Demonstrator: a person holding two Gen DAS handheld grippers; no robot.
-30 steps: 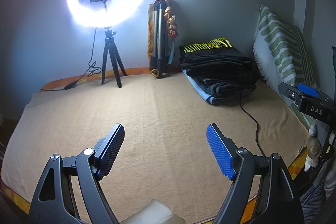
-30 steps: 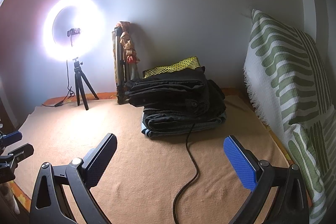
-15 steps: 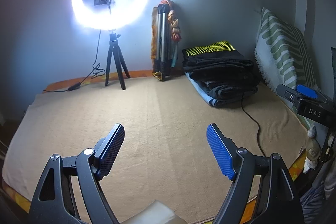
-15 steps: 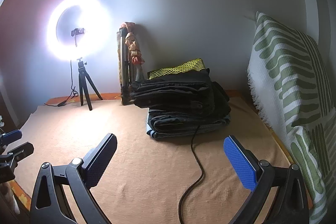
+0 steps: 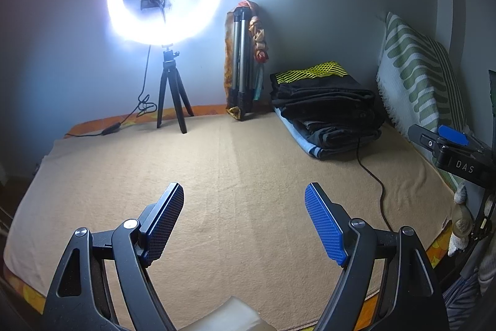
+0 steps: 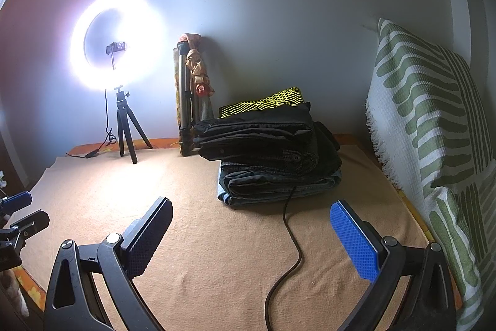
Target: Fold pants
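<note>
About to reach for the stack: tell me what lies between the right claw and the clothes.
Only a black cable lies in the way: it runs off the stack front and snakes across the blanket between the open right claw and the stack. Nothing else visible blocks it.

Ahead of the right gripper [image 6: 251,234], whose pads are blue, lies a dark stack of pants [image 6: 272,157] topped by black-and-yellow mesh print. To its right stands a white pillow [image 6: 434,126] with green stripes; beneath, a tan blanket [image 6: 217,238].
</note>
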